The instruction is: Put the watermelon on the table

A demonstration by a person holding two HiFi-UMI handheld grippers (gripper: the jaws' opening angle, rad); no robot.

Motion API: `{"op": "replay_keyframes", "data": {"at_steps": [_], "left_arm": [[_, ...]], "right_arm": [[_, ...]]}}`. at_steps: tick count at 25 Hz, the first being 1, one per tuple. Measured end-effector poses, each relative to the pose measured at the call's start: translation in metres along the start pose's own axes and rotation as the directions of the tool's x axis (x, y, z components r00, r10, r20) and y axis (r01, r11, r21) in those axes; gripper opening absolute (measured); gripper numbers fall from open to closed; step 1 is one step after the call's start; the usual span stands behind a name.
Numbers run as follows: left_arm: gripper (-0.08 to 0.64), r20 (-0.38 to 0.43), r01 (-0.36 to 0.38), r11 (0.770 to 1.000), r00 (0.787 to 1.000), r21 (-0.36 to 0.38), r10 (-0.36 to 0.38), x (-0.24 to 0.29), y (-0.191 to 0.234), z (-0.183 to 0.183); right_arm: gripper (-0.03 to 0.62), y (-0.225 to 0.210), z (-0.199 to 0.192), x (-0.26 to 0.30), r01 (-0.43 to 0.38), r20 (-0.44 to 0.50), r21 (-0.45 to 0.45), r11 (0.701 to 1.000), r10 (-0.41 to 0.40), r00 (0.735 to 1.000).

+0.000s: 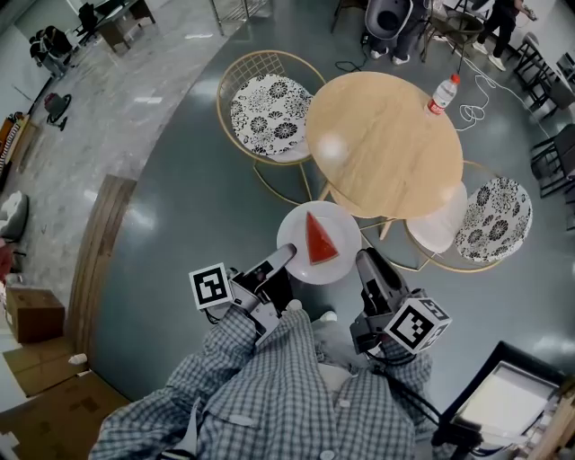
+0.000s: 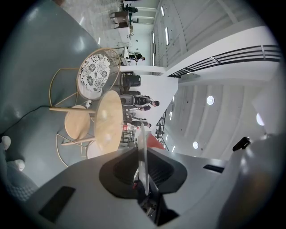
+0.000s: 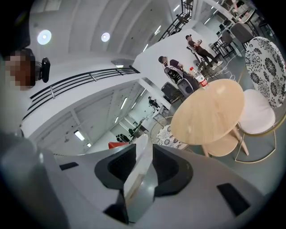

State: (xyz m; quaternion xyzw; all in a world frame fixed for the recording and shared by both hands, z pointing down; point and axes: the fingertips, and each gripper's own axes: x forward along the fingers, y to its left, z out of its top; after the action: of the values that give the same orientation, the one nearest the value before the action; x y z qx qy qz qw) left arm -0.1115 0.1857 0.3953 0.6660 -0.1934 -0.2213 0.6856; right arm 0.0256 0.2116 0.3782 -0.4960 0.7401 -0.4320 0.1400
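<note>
A red wedge of watermelon (image 1: 319, 239) lies on a white plate (image 1: 295, 232) held in the air just short of the round wooden table (image 1: 386, 144). My left gripper (image 1: 284, 259) is shut on the plate's left rim and my right gripper (image 1: 363, 260) on its right rim. In the left gripper view the plate (image 2: 142, 152) stands edge-on between the jaws of the gripper (image 2: 143, 157), with the watermelon (image 2: 154, 142) red beyond it and the table (image 2: 108, 120) ahead. The right gripper view shows the plate (image 3: 140, 174) in the gripper (image 3: 143, 152), the watermelon (image 3: 117, 145) and the table (image 3: 208, 112).
A plastic bottle (image 1: 442, 93) stands near the table's far edge. Chairs with patterned cushions (image 1: 268, 112) (image 1: 496, 218) and a white stool (image 1: 438, 229) ring the table. Cardboard boxes (image 1: 34, 314) lie at the left, a person (image 1: 499, 22) stands far behind.
</note>
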Motion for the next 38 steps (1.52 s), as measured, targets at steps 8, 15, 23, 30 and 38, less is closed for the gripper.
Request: {"op": "replay_keyframes", "data": {"at_steps": [8, 15, 23, 30, 38], "left_arm": [[0.044, -0.046, 0.003, 1.0, 0.999, -0.007, -0.003, -0.015, -0.003, 0.01], [0.043, -0.072, -0.003, 1.0, 0.997, -0.001, 0.003, -0.02, 0.001, 0.013], [0.043, -0.085, -0.005, 1.0, 0.996, -0.001, 0.005, -0.022, 0.006, 0.013], [0.043, -0.1, -0.014, 1.0, 0.995, -0.004, 0.014, -0.022, 0.009, 0.012], [0.043, -0.091, -0.019, 1.0, 0.996, -0.001, 0.019, -0.02, 0.009, 0.014]], "right_arm": [[0.097, 0.021, -0.025, 0.012, 0.031, -0.029, -0.128, 0.991, -0.035, 0.999], [0.097, 0.021, -0.035, 0.012, 0.04, 0.001, -0.102, 0.994, -0.04, 0.999], [0.096, 0.019, -0.04, 0.012, 0.046, 0.023, -0.093, 0.995, -0.044, 0.999], [0.095, 0.017, -0.044, 0.01, 0.053, 0.023, -0.088, 0.995, -0.051, 0.998], [0.095, 0.014, -0.041, 0.015, 0.032, 0.026, -0.057, 0.998, -0.03, 0.999]]}}
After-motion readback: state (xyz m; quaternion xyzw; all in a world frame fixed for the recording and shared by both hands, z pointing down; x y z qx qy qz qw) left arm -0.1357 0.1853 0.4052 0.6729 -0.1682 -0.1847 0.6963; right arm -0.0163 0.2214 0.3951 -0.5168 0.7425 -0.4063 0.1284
